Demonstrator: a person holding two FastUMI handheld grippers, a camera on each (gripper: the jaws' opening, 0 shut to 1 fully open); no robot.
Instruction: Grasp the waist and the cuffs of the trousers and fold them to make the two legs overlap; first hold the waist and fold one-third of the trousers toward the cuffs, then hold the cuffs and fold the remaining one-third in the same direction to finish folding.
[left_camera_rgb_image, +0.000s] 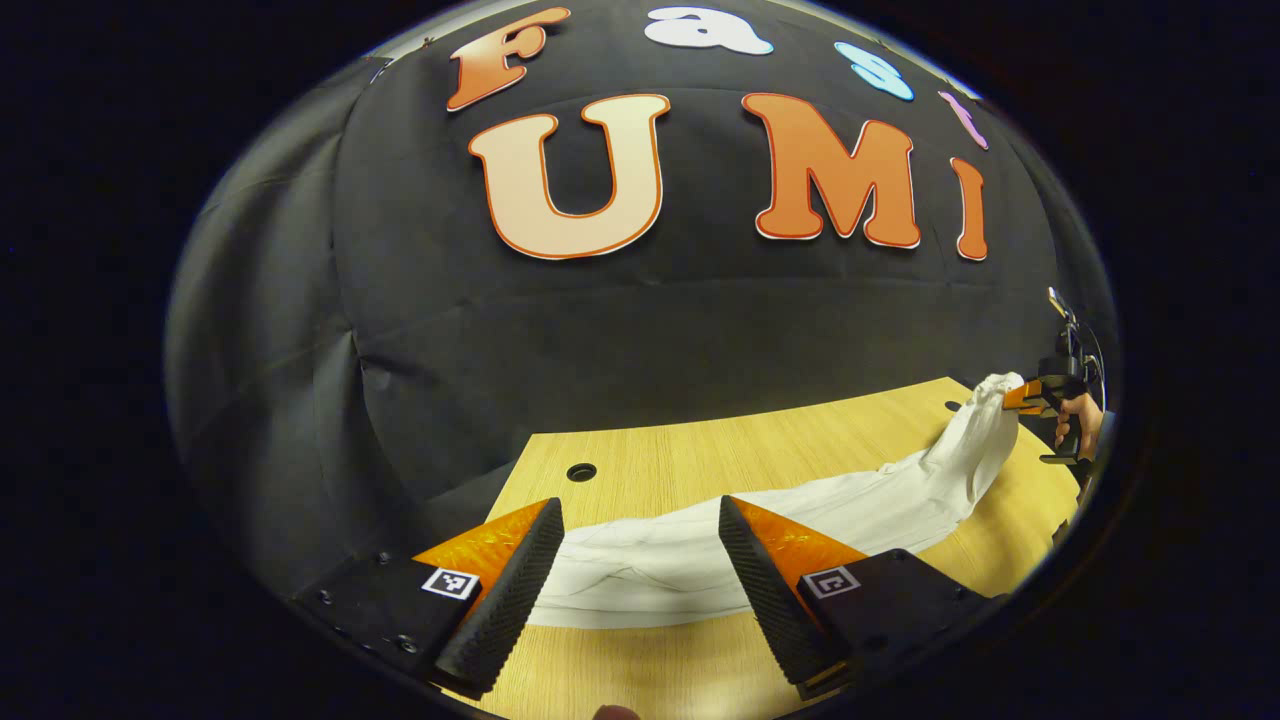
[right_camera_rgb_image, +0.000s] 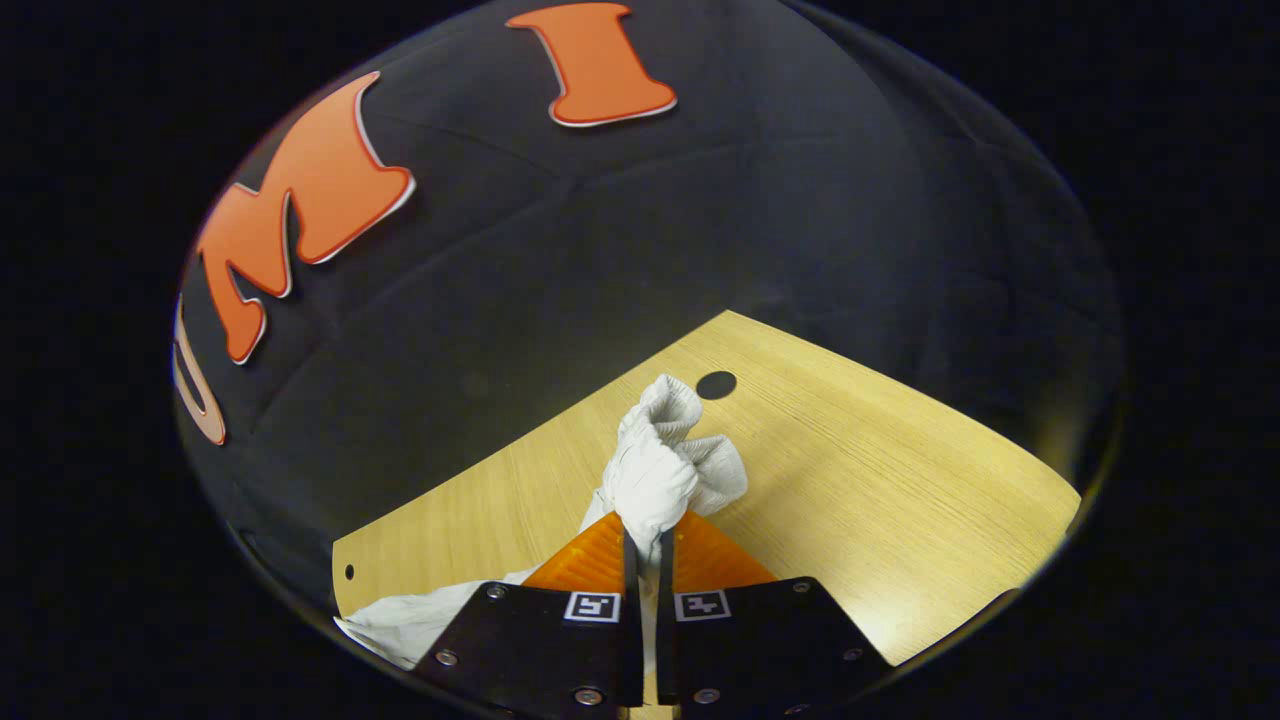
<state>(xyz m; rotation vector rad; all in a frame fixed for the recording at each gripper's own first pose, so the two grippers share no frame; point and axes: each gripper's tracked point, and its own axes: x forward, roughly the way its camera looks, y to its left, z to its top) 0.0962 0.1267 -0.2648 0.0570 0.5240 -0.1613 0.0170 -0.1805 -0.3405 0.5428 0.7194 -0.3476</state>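
White trousers (left_camera_rgb_image: 800, 515) lie stretched across the wooden table (left_camera_rgb_image: 640, 455) in the left gripper view. My left gripper (left_camera_rgb_image: 640, 525) is open, its fingers standing to either side of the near end of the cloth without closing on it. At the far right the other end is lifted off the table, held by my right gripper (left_camera_rgb_image: 1020, 398) with a hand behind it. In the right gripper view my right gripper (right_camera_rgb_image: 649, 535) is shut on a bunched end of the trousers (right_camera_rgb_image: 655, 470), which bulges up past the fingertips; more cloth trails down to the left.
The table has a round cable hole near its back edge (left_camera_rgb_image: 581, 471), and another hole (right_camera_rgb_image: 716, 384) shows beyond the bunched cloth. Black cloth wall stands close behind the table. Bare wood (right_camera_rgb_image: 880, 480) spreads to the right of the right gripper.
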